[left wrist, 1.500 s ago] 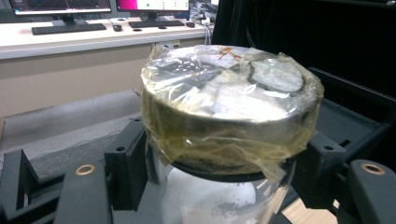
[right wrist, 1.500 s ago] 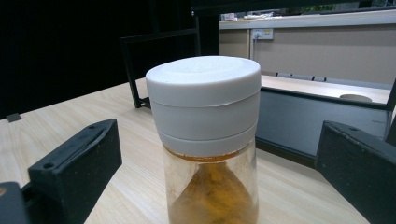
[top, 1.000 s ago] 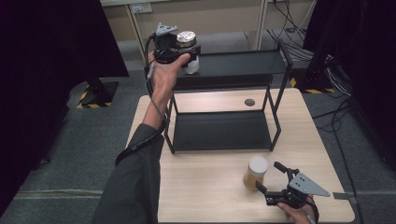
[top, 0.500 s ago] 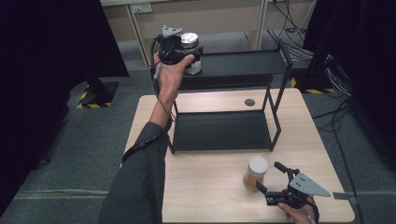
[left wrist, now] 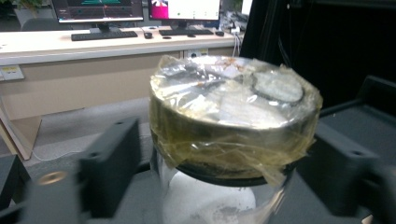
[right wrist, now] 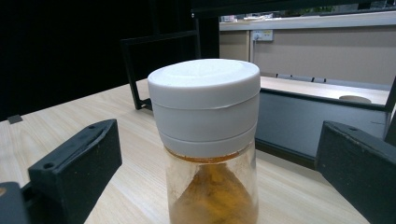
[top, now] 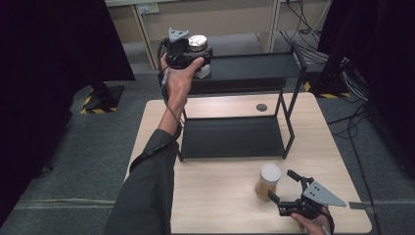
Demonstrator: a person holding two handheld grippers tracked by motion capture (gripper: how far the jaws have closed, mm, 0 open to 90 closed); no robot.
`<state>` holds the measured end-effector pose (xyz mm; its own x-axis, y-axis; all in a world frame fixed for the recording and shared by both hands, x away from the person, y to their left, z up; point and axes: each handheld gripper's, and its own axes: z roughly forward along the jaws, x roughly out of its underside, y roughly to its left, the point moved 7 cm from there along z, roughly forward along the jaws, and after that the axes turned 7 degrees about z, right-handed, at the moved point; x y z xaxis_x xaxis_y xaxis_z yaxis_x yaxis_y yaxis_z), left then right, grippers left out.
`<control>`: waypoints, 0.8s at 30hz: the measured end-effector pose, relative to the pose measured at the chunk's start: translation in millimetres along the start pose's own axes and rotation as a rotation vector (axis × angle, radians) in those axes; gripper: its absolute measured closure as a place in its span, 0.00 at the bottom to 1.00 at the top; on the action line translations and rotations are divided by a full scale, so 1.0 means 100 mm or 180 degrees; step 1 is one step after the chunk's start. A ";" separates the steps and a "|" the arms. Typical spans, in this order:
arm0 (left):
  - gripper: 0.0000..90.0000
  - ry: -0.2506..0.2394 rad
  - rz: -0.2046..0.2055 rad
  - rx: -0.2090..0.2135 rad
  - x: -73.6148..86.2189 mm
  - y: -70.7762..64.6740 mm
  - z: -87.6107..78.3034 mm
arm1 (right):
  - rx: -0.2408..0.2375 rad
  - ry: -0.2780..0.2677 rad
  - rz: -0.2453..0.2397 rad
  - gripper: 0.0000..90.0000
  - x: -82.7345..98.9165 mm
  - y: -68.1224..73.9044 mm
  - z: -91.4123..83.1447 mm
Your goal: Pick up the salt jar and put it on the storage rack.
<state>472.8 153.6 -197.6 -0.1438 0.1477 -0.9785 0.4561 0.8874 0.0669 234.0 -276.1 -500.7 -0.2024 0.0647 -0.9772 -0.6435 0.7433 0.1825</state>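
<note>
A glass jar [top: 199, 45] with a tape-wrapped metal lid [left wrist: 233, 100] stands at the left end of the black rack's top shelf [top: 254, 66]. My left gripper [top: 201, 62] is around it and its jaws have just been opening. In the left gripper view they stand clear of the jar's sides, so the gripper [left wrist: 229, 149] is open. Near the table's front right, a white-lidded jar [top: 268, 180] of brown powder [right wrist: 210, 196] stands upright. My right gripper [top: 281, 185] is open around it, with a gap at each jaw [right wrist: 219, 158].
The two-tier black rack has a lower shelf [top: 230, 137] resting on the wooden table [top: 215, 200]. A small dark disc [top: 262, 107] lies on the table behind the rack. Cables and dark equipment sit on the floor at the right.
My left hand has shifted slightly right at the shelf's left end with the jar. The right gripper and the white-lidded jar have not moved.
</note>
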 end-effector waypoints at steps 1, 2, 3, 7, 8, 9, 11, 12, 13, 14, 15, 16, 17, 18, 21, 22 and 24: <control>0.11 -0.0020 -0.0032 -0.0020 0.00 -0.01 -0.01 | -0.0001 0.0001 -0.0002 0.01 0.00 0.00 0.00; 0.08 -0.0020 -0.0032 -0.0020 0.00 -0.01 -0.01 | -0.0001 0.0000 -0.0009 0.01 0.00 0.00 0.00; 0.06 -0.0043 -0.0052 -0.0023 0.01 -0.01 -0.02 | -0.0001 0.0000 -0.0009 0.01 0.00 0.00 0.00; 0.02 -0.0045 -0.0036 -0.0032 0.03 -0.01 -0.03 | -0.0003 0.0002 -0.0008 0.01 0.00 0.00 0.00; 0.01 -0.0044 -0.0024 -0.0030 0.04 -0.01 -0.03 | -0.0006 0.0003 -0.0007 0.01 0.00 0.00 0.00; 0.02 -0.0052 -0.0021 -0.0024 0.04 -0.01 -0.03 | -0.0012 0.0002 -0.0006 0.01 0.00 0.00 0.00; 0.02 -0.0061 -0.0019 -0.0014 0.05 -0.01 -0.03 | -0.0014 0.0005 -0.0010 0.01 0.00 0.00 0.01; 0.01 -0.0065 -0.0002 0.0001 0.05 -0.01 -0.05 | -0.0015 0.0006 -0.0010 0.01 0.00 0.00 0.01; 0.01 -0.0061 -0.0001 0.0011 0.06 -0.02 -0.05 | -0.0017 0.0008 -0.0002 0.01 0.01 0.00 0.01; 0.01 -0.0051 -0.0001 0.0018 0.05 -0.02 -0.07 | -0.0016 0.0010 0.0000 0.01 0.01 0.00 0.01; 0.01 -0.0052 -0.0006 0.0014 0.05 -0.02 -0.08 | -0.0017 0.0011 0.0000 0.01 0.01 0.00 0.01; 0.01 -0.0063 -0.0024 0.0007 0.05 -0.01 -0.10 | -0.0019 0.0012 -0.0001 0.01 0.01 0.00 0.01; 0.01 -0.0063 -0.0024 0.0007 0.05 -0.01 -0.10 | -0.0020 0.0012 -0.0001 0.01 0.01 0.00 0.01; 0.01 -0.0067 -0.0043 0.0003 0.05 0.01 -0.13 | -0.0021 0.0013 0.0001 0.01 0.01 0.00 0.01; 0.01 -0.0073 -0.0020 0.0020 0.05 0.03 -0.18 | -0.0026 0.0022 -0.0002 0.01 0.01 0.00 0.02; 0.01 -0.0072 -0.0003 0.0032 0.05 0.03 -0.19 | -0.0027 0.0028 0.0001 0.01 0.01 0.00 0.02; 0.01 -0.0074 0.0008 0.0055 0.06 0.03 -0.22 | -0.0026 0.0028 0.0000 0.01 0.01 0.00 0.02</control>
<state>454.1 166.4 -198.6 -0.1223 0.1395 -0.9826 0.4716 0.8793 0.0662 235.4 -274.9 -502.0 -0.2087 0.0588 -0.9762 -0.6496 0.7378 0.1834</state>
